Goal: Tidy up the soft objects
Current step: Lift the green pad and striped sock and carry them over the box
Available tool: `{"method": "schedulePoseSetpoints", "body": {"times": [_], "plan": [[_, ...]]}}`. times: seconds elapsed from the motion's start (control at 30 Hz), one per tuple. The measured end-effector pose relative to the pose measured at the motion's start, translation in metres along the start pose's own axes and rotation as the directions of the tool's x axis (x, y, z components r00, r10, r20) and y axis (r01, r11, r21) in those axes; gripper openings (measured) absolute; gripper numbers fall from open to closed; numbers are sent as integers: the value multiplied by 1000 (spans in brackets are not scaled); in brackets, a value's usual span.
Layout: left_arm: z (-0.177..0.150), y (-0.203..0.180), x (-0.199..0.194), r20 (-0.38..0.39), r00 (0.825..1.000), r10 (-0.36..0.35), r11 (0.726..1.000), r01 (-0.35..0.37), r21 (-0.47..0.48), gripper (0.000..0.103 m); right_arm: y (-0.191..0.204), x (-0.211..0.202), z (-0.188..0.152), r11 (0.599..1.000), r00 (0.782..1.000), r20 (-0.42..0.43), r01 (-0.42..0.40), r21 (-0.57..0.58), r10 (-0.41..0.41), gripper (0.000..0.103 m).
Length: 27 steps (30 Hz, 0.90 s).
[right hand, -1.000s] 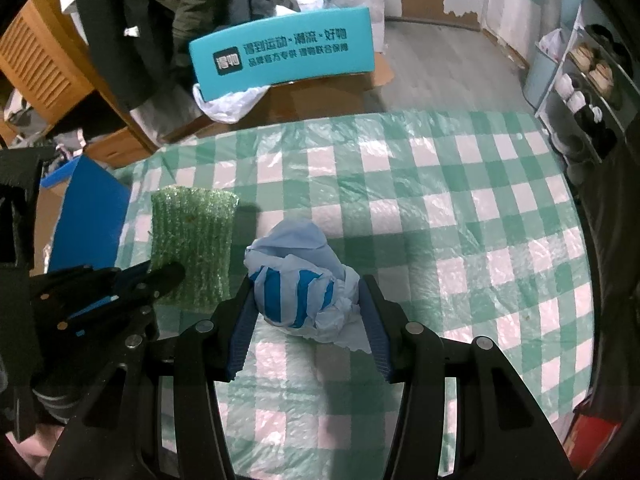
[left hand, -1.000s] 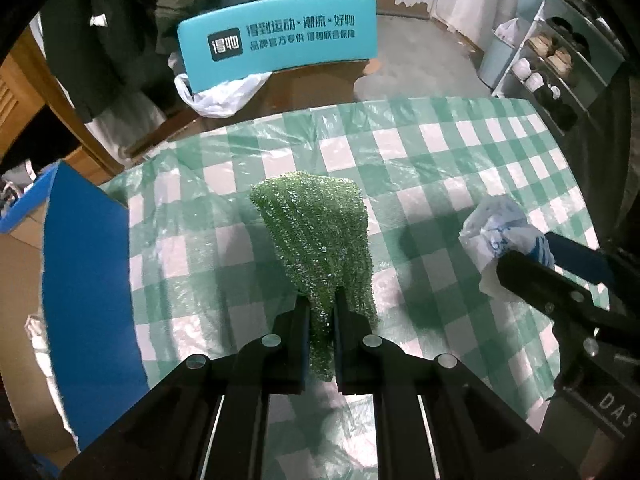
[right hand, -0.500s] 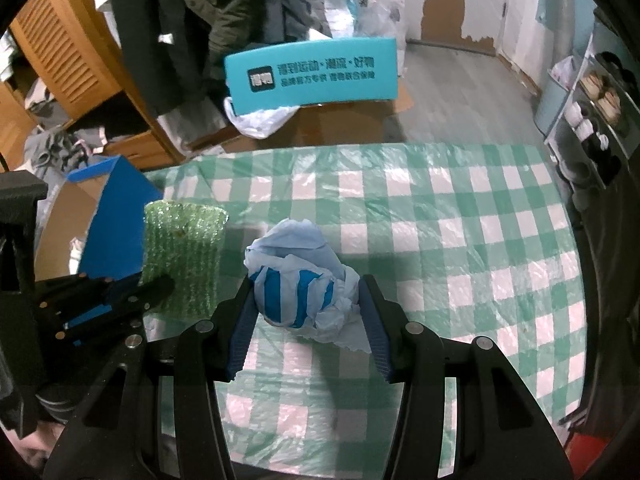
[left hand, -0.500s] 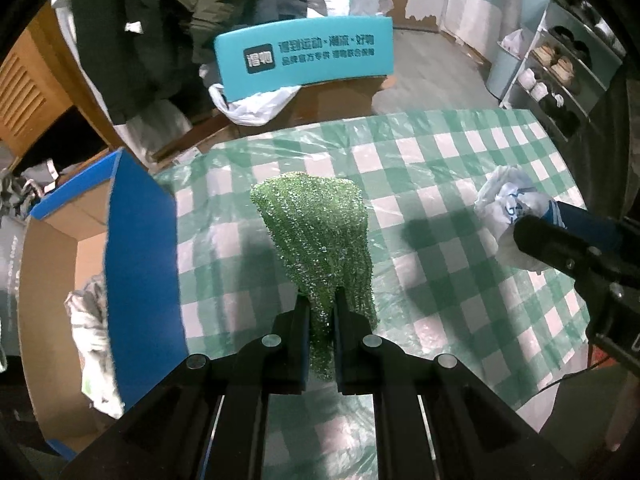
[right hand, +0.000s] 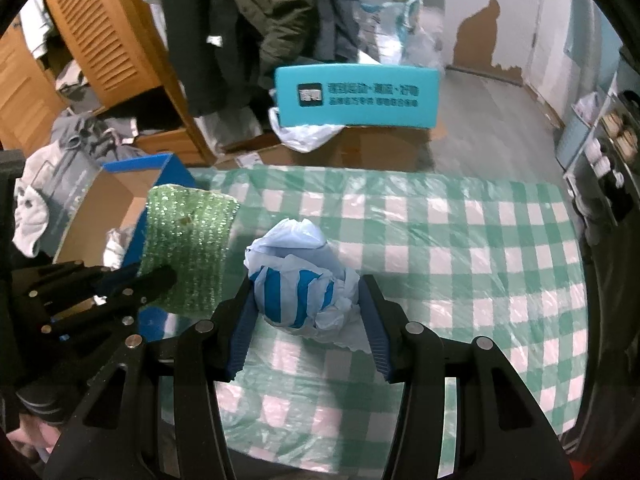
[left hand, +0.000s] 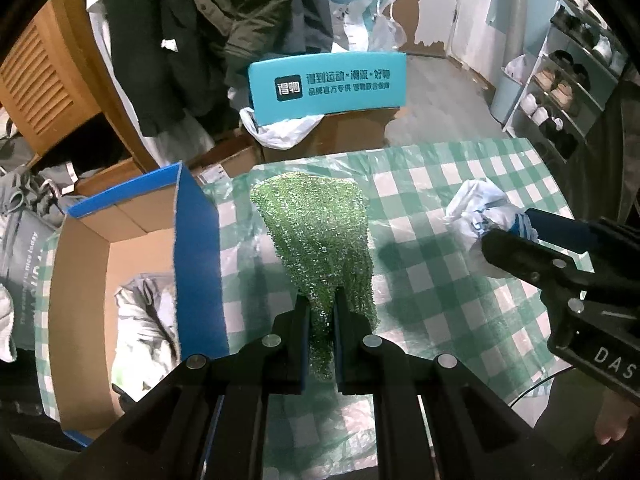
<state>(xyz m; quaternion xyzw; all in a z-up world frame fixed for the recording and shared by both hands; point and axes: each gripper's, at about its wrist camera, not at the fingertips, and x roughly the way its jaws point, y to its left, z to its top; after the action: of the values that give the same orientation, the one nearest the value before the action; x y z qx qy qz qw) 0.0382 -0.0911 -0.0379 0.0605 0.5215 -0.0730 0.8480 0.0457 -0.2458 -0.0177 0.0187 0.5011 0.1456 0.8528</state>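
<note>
My left tongs (left hand: 320, 316) are clamped on the green wrap (left hand: 320, 236), which hangs above the checked table (left hand: 432, 264); my right tongs (right hand: 308, 312) grip the blue-and-white bundle (right hand: 300, 280), also off the cloth. Over the last second both have lifted and swung left, so the open box (left hand: 100, 248), barely visible before, now sits just left of the wrap with something pale already in it. I judge the pickups done; dropping both into the box comes next.
</note>
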Motion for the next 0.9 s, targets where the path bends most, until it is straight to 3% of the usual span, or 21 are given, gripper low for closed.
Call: {"method": "schedulePoseSetpoints", "body": {"times": [0.9], "plan": [[-26,90,-41,67,993,95,989,-87,-116,9,108,5,33,985,995,17,-93,-149,96,49]]}}
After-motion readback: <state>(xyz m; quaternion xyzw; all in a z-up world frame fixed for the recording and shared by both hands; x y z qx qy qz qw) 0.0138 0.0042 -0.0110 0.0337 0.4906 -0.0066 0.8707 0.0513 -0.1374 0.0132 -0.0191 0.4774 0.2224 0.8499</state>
